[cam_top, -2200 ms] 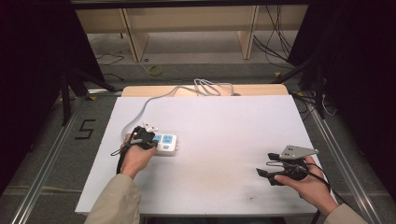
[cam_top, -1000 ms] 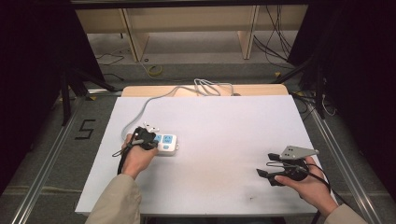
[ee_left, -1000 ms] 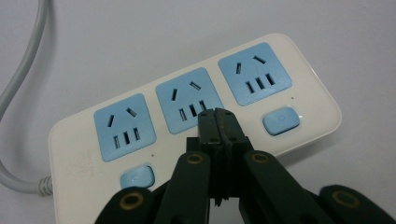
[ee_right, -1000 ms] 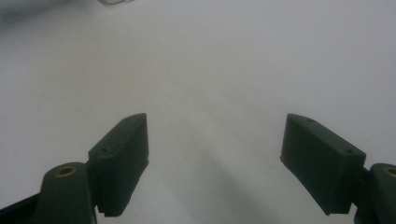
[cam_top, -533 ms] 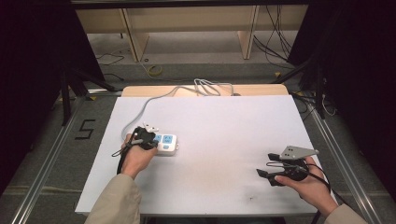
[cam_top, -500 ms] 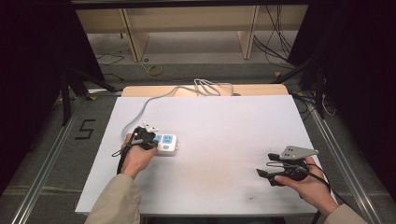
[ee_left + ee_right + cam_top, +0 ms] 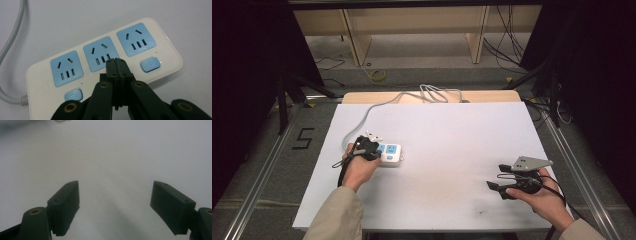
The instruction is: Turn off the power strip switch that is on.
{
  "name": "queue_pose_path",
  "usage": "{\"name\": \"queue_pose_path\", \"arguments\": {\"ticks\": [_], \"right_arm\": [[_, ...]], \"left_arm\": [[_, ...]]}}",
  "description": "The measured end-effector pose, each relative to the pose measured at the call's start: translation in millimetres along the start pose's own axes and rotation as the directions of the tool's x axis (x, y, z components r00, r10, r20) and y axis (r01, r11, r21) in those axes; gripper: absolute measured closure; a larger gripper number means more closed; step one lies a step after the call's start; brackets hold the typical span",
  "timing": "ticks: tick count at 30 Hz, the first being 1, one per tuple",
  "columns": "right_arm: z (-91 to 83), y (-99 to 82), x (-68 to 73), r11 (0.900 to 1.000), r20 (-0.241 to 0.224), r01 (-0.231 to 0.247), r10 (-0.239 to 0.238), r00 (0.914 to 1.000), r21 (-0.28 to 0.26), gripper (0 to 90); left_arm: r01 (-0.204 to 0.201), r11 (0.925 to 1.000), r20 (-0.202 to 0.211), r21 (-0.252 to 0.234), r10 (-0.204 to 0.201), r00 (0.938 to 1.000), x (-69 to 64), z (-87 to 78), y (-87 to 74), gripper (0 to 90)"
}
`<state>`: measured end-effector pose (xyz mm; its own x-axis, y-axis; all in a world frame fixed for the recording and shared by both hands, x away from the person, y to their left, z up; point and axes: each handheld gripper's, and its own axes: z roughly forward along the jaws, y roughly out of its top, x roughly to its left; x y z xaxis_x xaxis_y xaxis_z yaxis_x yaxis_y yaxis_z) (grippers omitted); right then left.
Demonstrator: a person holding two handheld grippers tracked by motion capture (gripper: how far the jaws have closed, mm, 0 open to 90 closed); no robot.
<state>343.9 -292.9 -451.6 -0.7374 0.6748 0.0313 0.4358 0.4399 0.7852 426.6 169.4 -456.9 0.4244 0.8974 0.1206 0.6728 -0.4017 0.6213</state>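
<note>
We see a wide white rectangular table with a bare wooden strip along its far edge, standing on a grey floor between metal rails. On the table's left part lies a white plastic power strip with three blue socket faces and two blue buttons; in the left gripper view the same power strip runs slantwise across the frame, flat on the table top. A grey round cable leaves its left end, curves away over the table and ends in loose loops at the far edge; in the left gripper view that cable passes up the left side of the frame.

Our left hand holds the black left gripper at the near left end of the power strip. In its own view the left gripper has its two jaws pressed together with nothing between them, and their joined tips stand over the strip's top face just below the middle socket, between the two buttons; whether they touch the plastic we cannot tell.

Our right hand rests at the table's near right corner, well apart from the power strip, holding the black right gripper with a grey three-cornered plate on top. In its own view the right gripper has its jaws spread wide over bare white table, with nothing between them
</note>
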Motion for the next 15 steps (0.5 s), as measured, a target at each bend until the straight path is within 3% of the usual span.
{"name": "queue_pose_path", "arguments": {"ticks": [15], "right_arm": [[0.2, 0.0, 0.5, 1.0, -0.004, 0.005, -0.005, 1.0, 0.004, 23.7]], "left_arm": [[0.007, 1.0, 0.004, -0.003, -0.007, 1.0, 0.4, -0.2, -0.2, 90.0]]}}
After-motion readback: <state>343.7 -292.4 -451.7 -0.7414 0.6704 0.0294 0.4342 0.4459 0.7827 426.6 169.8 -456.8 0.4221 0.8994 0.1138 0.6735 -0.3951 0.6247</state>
